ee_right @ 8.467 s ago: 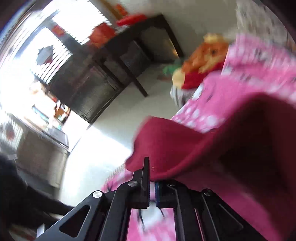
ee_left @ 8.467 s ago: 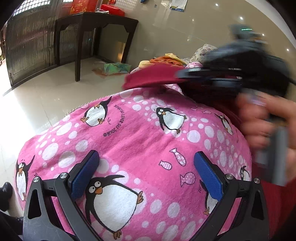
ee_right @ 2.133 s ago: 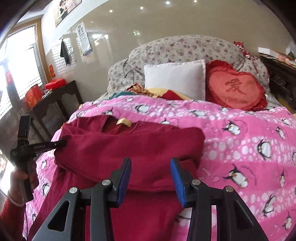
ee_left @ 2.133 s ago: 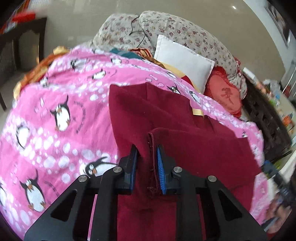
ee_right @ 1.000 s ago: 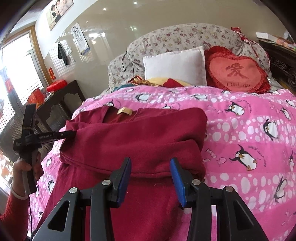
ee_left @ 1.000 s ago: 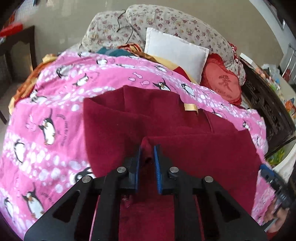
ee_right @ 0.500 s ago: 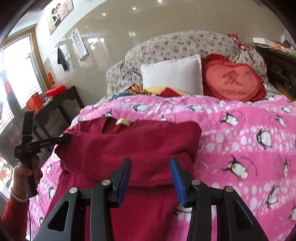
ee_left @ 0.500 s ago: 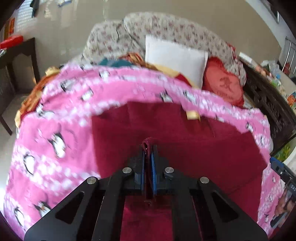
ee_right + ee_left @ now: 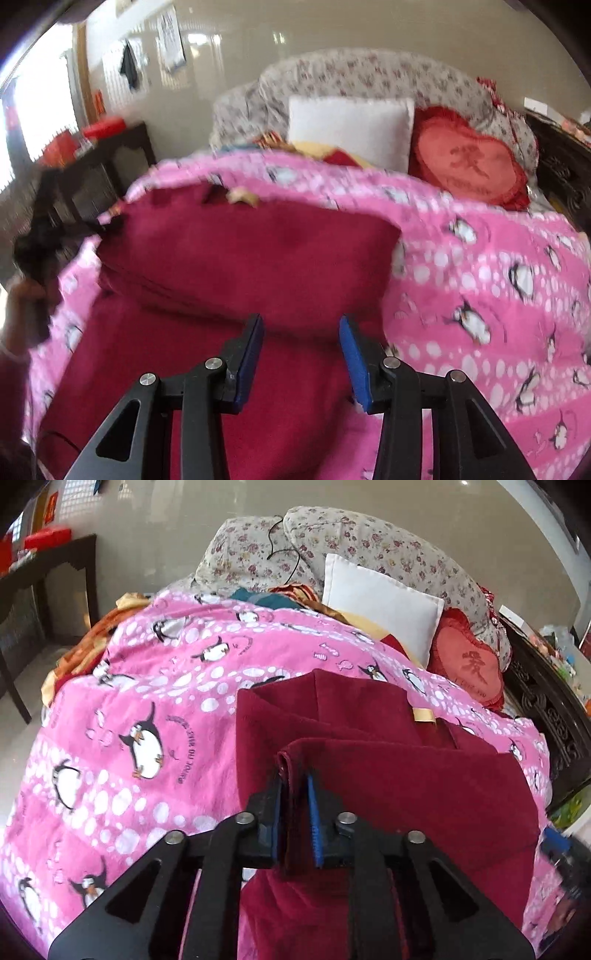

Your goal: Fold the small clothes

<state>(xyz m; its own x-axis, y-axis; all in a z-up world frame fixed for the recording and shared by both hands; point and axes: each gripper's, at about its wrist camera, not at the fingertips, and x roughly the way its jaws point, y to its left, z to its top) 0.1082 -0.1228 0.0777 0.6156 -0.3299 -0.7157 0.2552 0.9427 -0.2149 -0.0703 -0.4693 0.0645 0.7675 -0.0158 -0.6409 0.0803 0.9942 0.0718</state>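
The dark red fleece garment (image 9: 406, 775) is spread on the pink penguin-print blanket (image 9: 147, 701) of the bed, w/ its upper part folded over the lower part. A folded edge of it is pinched between the blue pads of the left gripper (image 9: 295, 808); the jaws are nearly closed, w/ only the thickness of the cloth between them. The right gripper (image 9: 301, 354) is held spread wide, approx. above the lower part of the garment, just in front of the fold; no cloth is seen between its fingers. The right view is blurred, so contact cannot be told. A yellow label (image 9: 423, 713) is seen at the far edge. Bare blanket is left on both sides of the garment. Behind, a white square pillow (image 9: 384, 602) and a red heart-shaped cushion (image 9: 469, 664) are placed.
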